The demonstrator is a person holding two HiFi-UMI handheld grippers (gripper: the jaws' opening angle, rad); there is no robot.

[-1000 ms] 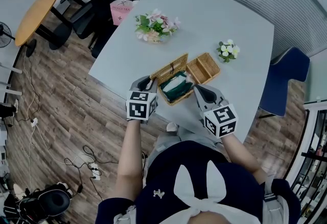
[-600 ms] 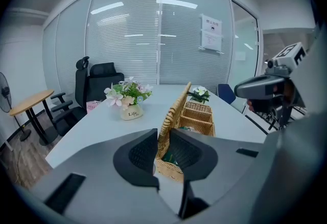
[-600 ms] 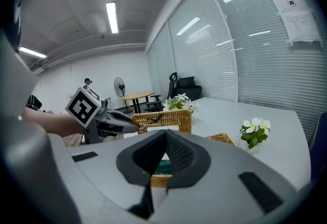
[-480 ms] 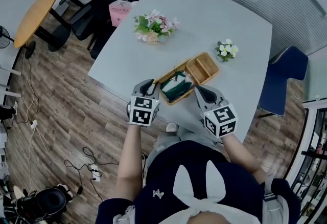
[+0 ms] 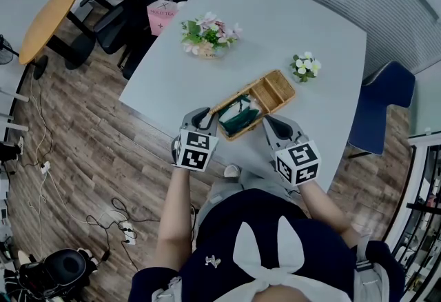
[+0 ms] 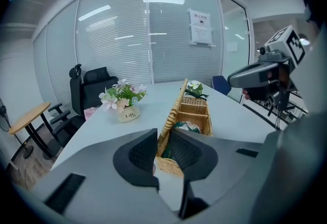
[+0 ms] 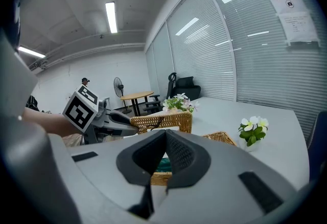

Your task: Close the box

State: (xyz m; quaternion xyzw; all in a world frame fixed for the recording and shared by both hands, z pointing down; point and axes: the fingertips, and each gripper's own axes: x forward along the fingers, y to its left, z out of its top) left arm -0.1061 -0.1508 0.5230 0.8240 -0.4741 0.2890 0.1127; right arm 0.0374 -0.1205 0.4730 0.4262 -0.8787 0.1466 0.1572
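The wicker box (image 5: 288,83) lay on the pale table (image 5: 303,25), close to the edge nearest you, set slantwise between your two grippers. It had two sections. The nearer one held something teal and white (image 5: 241,114), which I could not identify. The farther one showed its woven floor and a divider across it.

The lid (image 6: 176,110) stood raised along the left side of the nearer section, tilted over it and not yet down. Your left gripper (image 6: 162,149) had its pads clamped on the near end of that lid, with the woven edge pinched between them. Your right gripper (image 7: 164,154) sat at the box's near right corner. Its tips met with nothing between them, and the box wall and the teal contents showed just beyond.

A cream pot of pink and white flowers (image 6: 127,114) stood farther back on the left, and the writing on it looked like "Life". A smaller bunch of white flowers (image 5: 306,67) stood just beyond the box's far end. A pink carton (image 5: 163,16) lay on a chair past the table, its print too small to read. The sheet (image 6: 200,27) stuck on the glass wall was likewise too small to read.
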